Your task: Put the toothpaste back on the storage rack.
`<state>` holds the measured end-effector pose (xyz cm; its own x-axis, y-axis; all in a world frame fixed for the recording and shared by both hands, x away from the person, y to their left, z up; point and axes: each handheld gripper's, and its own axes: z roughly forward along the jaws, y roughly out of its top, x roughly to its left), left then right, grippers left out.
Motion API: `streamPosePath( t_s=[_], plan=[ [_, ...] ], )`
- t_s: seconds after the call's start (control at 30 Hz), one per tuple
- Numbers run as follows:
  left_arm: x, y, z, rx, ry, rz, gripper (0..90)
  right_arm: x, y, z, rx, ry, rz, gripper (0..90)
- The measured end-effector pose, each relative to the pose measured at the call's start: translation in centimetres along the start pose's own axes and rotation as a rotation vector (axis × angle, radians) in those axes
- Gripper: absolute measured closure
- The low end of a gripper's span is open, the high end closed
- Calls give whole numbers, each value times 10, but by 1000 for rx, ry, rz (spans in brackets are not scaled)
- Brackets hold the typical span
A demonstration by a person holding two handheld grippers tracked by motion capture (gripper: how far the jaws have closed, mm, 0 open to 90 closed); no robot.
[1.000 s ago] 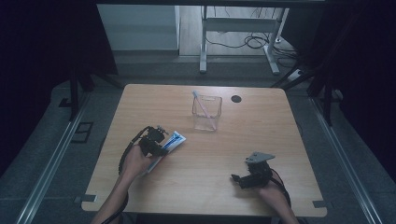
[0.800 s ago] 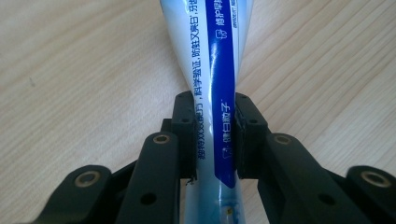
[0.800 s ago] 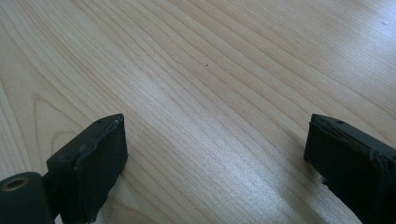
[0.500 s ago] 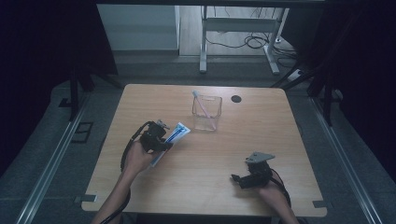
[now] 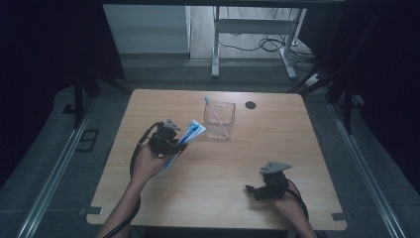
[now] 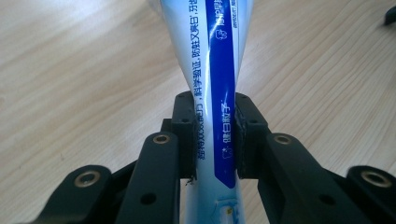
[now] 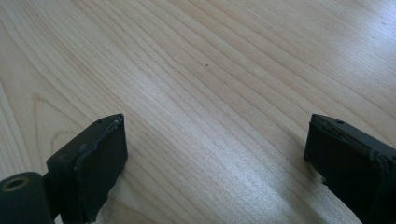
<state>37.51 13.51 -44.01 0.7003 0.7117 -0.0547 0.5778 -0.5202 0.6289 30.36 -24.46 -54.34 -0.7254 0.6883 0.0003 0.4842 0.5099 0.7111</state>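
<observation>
A blue-and-white toothpaste tube [image 5: 187,137] is held above the wooden table [image 5: 213,188] by my left gripper [image 5: 174,144], which is shut on it. In the left gripper view both pads press the tube [image 6: 215,93] from either side, and the left gripper [image 6: 215,135] holds it near its middle. The tube points up and right toward a clear plastic cup [image 5: 219,119] that holds a pale toothbrush [image 5: 212,108]. My right gripper [image 5: 251,189] rests low near the table's front right. Its jaws stand wide apart with only bare wood between them, as the right gripper [image 7: 215,154] shows in its own view.
A small dark round disc [image 5: 251,105] lies at the back of the table, right of the cup. Beyond the table are a white desk frame [image 5: 247,29] and loose cables on the floor. Metal rails run along both sides.
My left gripper has risen with the toothpaste tube and moved slightly toward the cup. The right gripper has stayed where it was.
</observation>
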Motion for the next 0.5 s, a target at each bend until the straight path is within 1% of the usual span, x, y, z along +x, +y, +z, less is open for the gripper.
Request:
streamPosePath(
  t_s=[0.13, 0.23, 0.5],
  plan=[
    [-3, 8, -4, -27, -3, 12, 738, 0, 0, 0, 0, 0, -1, 58],
    [-6, 17, -8, -41, -2, 29, 738, 0, 0, 0, -1, 0, -1, 58],
    [-11, 37, -16, -97, 2, 44, 738, 0, 0, 0, 0, 0, -3, 58]
  ],
)
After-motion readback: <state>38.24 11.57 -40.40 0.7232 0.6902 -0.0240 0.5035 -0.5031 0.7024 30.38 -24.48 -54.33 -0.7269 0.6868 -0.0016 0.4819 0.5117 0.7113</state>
